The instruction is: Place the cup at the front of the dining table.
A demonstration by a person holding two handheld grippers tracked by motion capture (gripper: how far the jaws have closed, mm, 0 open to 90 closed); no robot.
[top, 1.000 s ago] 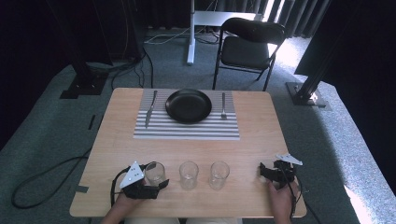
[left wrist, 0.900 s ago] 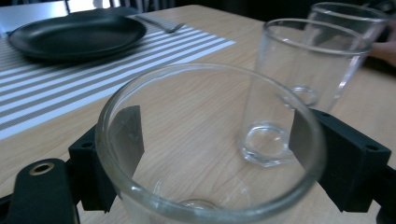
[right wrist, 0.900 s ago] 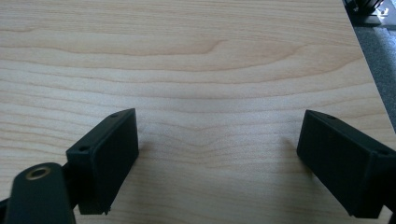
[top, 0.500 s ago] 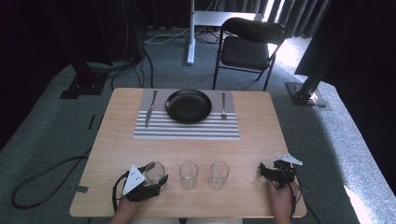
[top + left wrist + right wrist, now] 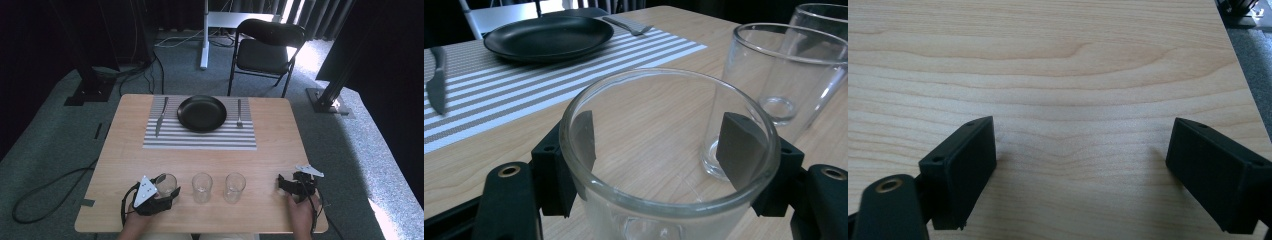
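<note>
Glass now sits between the left gripper (image 5: 659,165)'s closing jaws, the nearest tumbler (image 5: 664,155) likely gripped, while the right gripper (image 5: 1083,175) stays wide and empty.

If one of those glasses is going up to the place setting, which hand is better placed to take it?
The left. The left gripper already has its jaws around the leftmost glass. The right gripper is open over bare table.

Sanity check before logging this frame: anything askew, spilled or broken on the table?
Nothing stands out. Plate sits centred on the striped placemat, knife and fork flank it, three glasses stand upright and empty. Left tongs bracket the leftmost glass; right tongs are open over bare wood.
</note>
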